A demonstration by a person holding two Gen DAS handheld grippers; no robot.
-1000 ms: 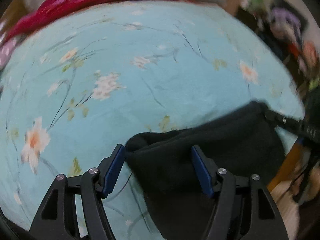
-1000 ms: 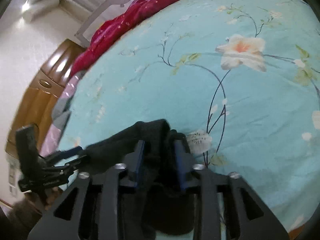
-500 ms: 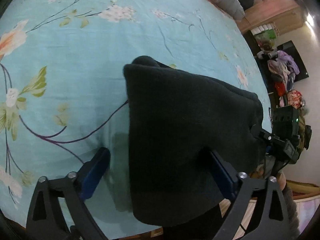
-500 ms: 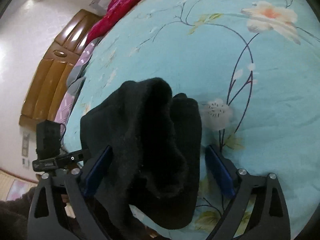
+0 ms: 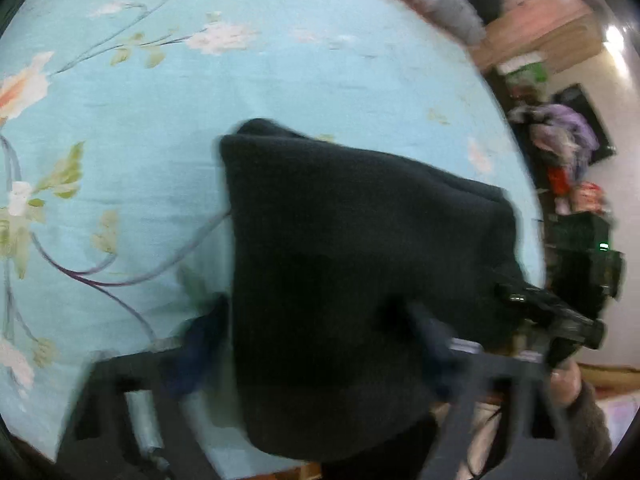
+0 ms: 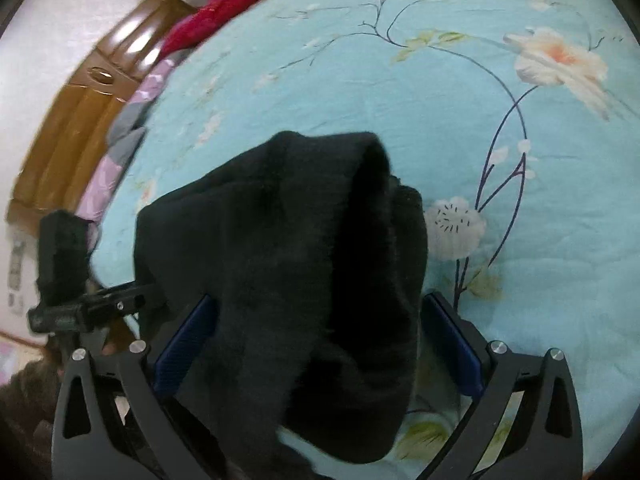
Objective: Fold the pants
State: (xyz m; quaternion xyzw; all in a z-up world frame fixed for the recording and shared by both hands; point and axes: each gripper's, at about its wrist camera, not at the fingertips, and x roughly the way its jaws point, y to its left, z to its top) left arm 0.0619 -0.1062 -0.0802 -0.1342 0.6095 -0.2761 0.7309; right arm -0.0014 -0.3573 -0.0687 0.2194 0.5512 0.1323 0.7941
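The black pants (image 5: 352, 264) lie folded in a thick bundle at the near edge of the light blue flowered bed sheet (image 5: 200, 100). My left gripper (image 5: 316, 344) is open, its blue fingers on either side of the bundle's near end; the view is blurred. My right gripper (image 6: 320, 336) is open too, its blue pads (image 6: 188, 340) wide apart around the other side of the pants (image 6: 296, 264). Each gripper shows in the other's view: the right one (image 5: 560, 316) and the left one (image 6: 88, 308).
A red blanket (image 6: 240, 4) and a grey pillow (image 5: 444, 4) lie at the far end of the bed. A brown wooden headboard (image 6: 80, 108) stands at the left. Cluttered clothes (image 5: 560, 136) hang by the wall on the right.
My right gripper was shut on the pants a second ago and has opened wide. Both grippers have tilted and drawn back a little from the bundle, which now rests on the bed.
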